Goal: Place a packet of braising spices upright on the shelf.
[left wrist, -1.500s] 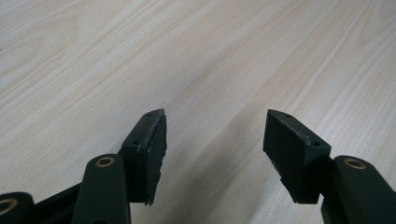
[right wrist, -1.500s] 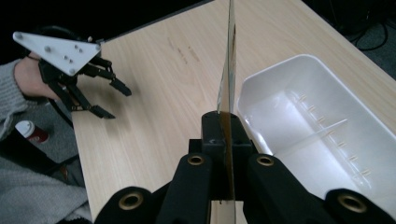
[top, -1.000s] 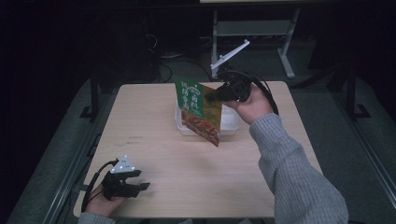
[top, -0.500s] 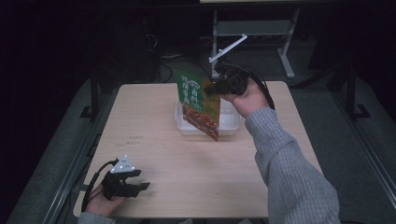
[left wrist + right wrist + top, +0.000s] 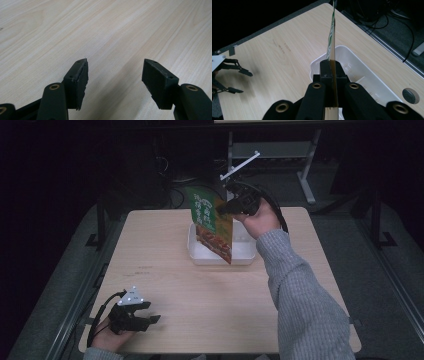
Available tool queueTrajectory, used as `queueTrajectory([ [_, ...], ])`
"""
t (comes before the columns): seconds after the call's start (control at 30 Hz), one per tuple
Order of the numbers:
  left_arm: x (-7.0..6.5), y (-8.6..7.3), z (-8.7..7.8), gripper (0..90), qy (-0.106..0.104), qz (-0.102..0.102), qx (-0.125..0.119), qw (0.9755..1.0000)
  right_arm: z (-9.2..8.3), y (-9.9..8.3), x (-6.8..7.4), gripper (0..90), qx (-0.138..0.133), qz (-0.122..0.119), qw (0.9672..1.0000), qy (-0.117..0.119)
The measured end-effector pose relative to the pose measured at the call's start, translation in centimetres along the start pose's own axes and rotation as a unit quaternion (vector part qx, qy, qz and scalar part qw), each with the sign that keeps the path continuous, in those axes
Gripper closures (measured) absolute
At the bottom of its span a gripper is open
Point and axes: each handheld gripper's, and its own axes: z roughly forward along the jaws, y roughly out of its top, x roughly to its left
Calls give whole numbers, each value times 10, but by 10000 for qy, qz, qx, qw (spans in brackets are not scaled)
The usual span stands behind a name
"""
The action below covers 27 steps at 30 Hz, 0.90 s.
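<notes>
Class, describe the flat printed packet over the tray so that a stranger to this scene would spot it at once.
Start at the pale wooden table and find the shallow white plastic tray near its far edge. Above the tray hangs a flat green and orange printed packet, pinched by the right gripper. It is the one colourful thing there, held upright in the air.

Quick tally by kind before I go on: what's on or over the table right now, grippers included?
Grippers: 2 (left gripper open, resting on the table; right gripper shut on the packet)
Snack packets: 1 (green and orange packet, held upright over the tray)
White trays: 1 (tray, toward the far side of the table)
Total: 4
</notes>
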Motion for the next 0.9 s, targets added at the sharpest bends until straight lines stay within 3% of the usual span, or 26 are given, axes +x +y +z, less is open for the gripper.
queueTrajectory([
  [0.9,0,0,-1,371,10,23,-21,10000,30,11,-9,898,-88,136,9990,-420],
])
